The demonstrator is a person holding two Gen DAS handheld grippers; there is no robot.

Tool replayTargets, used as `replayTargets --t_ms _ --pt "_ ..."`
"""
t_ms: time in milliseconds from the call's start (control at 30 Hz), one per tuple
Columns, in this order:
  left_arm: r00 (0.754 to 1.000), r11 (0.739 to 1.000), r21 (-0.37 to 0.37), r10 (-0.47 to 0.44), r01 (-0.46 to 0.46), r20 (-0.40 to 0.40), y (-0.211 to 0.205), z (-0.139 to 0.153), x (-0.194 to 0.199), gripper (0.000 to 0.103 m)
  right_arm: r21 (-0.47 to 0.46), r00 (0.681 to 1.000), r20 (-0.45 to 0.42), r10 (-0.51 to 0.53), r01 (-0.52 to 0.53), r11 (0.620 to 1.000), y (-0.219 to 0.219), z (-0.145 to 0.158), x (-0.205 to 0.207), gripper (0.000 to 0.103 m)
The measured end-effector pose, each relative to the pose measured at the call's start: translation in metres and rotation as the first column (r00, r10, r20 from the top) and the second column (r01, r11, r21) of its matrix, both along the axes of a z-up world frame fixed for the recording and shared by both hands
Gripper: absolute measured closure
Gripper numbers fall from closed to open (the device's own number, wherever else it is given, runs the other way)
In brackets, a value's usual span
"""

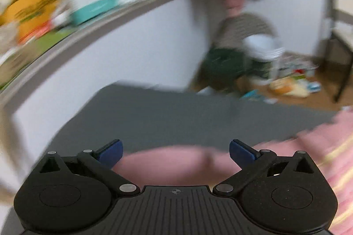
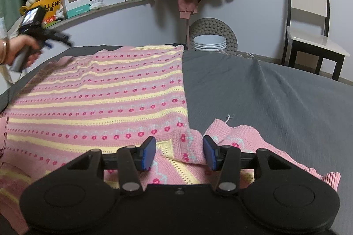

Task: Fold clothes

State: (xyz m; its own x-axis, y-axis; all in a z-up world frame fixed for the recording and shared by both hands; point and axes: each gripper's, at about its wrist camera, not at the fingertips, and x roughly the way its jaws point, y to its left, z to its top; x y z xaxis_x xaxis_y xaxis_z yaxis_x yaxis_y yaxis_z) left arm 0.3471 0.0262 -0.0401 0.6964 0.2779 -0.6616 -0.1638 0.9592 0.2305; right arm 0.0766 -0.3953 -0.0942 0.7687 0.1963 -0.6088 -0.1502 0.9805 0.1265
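Lettering "ILL ENE" shows on yellow box (image 2: 51, 5); both tools released, left tool (image 1: 175, 152) blurred, right tool (image 2: 179, 152) over sweater (image 2: 99, 98).

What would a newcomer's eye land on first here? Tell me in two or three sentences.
First, the pink knitted sweater with yellow stripes and red flower dots, spread flat over the left half of the dark grey bed sheet. Next, the right gripper, open, with a bunched fold of the knit between its blue pads. The left gripper hangs at the sweater's far left corner; its own view is blurred.

Bare grey bed (image 2: 275, 89) right of sweater (image 2: 99, 98), chair (image 2: 308, 20) beyond
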Motion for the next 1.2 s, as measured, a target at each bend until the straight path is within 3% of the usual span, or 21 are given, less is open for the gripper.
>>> replayTargets --t_ms 67,200,300,400,467,500,567,600,633,667,767,800,867,900,933,967,1000,1033,1100,1133,1200 --pt "0.995 0.995 0.019 0.095 -0.095 -0.013 0.029 -0.004 -0.010 0.000 0.002 1.000 0.000 0.001 -0.001 1.000 0.000 0.000 0.000 0.055" --pt "0.968 0.967 -0.053 0.250 -0.251 -0.021 0.070 -0.012 -0.015 0.001 0.000 1.000 0.000 0.003 -0.003 1.000 0.001 0.000 -0.001 0.054" --pt "0.951 0.946 -0.092 0.310 -0.310 -0.016 0.086 -0.029 -0.019 0.001 0.007 1.000 -0.001 0.002 -0.002 1.000 0.000 0.000 -0.002 0.054" --pt "0.950 0.942 -0.124 0.312 -0.311 -0.010 0.093 -0.044 -0.018 0.002 0.019 1.000 -0.002 -0.001 0.001 1.000 -0.001 -0.002 -0.001 0.053" --pt "0.951 0.932 -0.193 0.310 -0.306 -0.009 0.097 -0.049 -0.017 0.034 0.009 1.000 0.000 0.004 -0.004 1.000 0.000 -0.003 0.001 0.050" --pt "0.951 0.923 -0.232 0.310 -0.307 -0.024 0.098 -0.052 -0.016 0.043 0.000 1.000 0.002 0.009 -0.009 1.000 0.002 -0.003 0.001 0.050" --pt "0.965 0.935 -0.244 0.264 -0.256 0.000 0.096 -0.057 -0.013 0.071 -0.018 1.000 0.006 0.019 -0.019 1.000 0.005 -0.004 0.001 0.047" --pt "0.973 0.949 -0.224 0.230 -0.222 0.011 0.090 -0.057 -0.012 0.075 -0.024 1.000 0.008 0.023 -0.023 0.999 0.005 -0.005 0.001 0.046" --pt "0.980 0.960 -0.208 0.197 -0.188 0.022 0.085 -0.056 -0.012 0.093 -0.027 1.000 0.010 0.026 -0.026 0.999 0.006 -0.005 0.001 0.045" --pt "0.985 0.968 -0.200 0.166 -0.154 0.042 0.080 -0.055 -0.015 0.098 -0.029 1.000 0.011 0.029 -0.029 0.999 0.006 -0.005 0.001 0.045" --pt "0.987 0.992 -0.122 0.049 -0.031 0.152 0.057 -0.046 -0.030 0.098 -0.025 1.000 0.013 0.029 -0.028 0.999 0.005 -0.005 0.000 0.045" --pt "0.980 0.997 -0.073 -0.015 0.031 0.199 0.045 -0.041 -0.039 0.098 -0.023 1.000 0.012 0.028 -0.027 0.999 0.005 -0.005 0.001 0.045" --pt "0.934 0.981 0.040 -0.192 0.189 0.303 0.015 -0.027 -0.065 0.098 -0.026 1.000 0.011 0.028 -0.028 0.999 0.006 -0.005 0.000 0.045" --pt "0.903 0.960 0.076 -0.278 0.269 0.328 0.000 -0.020 -0.079 0.098 -0.027 1.000 0.010 0.029 -0.029 0.999 0.006 -0.005 0.000 0.045" --pt "0.849 0.912 0.133 -0.409 0.387 0.334 -0.024 -0.015 -0.100 0.098 -0.027 1.000 0.009 0.029 -0.029 0.999 0.006 -0.004 -0.001 0.045" --pt "0.782 0.846 0.194 -0.533 0.497 0.321 -0.047 -0.011 -0.120 0.098 -0.027 1.000 0.008 0.029 -0.028 0.999 0.006 -0.004 -0.001 0.045" --pt "0.702 0.749 0.265 -0.662 0.608 0.262 -0.071 -0.012 -0.141 0.098 -0.026 1.000 0.006 0.028 -0.027 0.999 0.006 -0.004 -0.001 0.045" --pt "0.595 0.617 0.321 -0.784 0.719 0.177 -0.097 -0.017 -0.167 0.098 -0.025 1.000 0.005 0.027 -0.026 0.999 0.006 -0.004 -0.001 0.045" --pt "0.448 0.446 0.328 -0.891 0.833 0.072 -0.128 -0.028 -0.204 0.098 -0.023 1.000 0.003 0.025 -0.025 0.999 0.006 -0.003 -0.001 0.045" --pt "0.411 0.400 0.325 -0.911 0.857 0.040 -0.137 -0.034 -0.216 0.098 -0.025 1.000 0.003 0.025 -0.025 0.999 0.007 -0.003 -0.001 0.045" --pt "0.408 0.392 0.344 -0.913 0.853 0.027 -0.141 -0.039 -0.221 0.098 -0.028 1.000 0.002 0.026 -0.026 0.999 0.008 -0.003 -0.002 0.044"
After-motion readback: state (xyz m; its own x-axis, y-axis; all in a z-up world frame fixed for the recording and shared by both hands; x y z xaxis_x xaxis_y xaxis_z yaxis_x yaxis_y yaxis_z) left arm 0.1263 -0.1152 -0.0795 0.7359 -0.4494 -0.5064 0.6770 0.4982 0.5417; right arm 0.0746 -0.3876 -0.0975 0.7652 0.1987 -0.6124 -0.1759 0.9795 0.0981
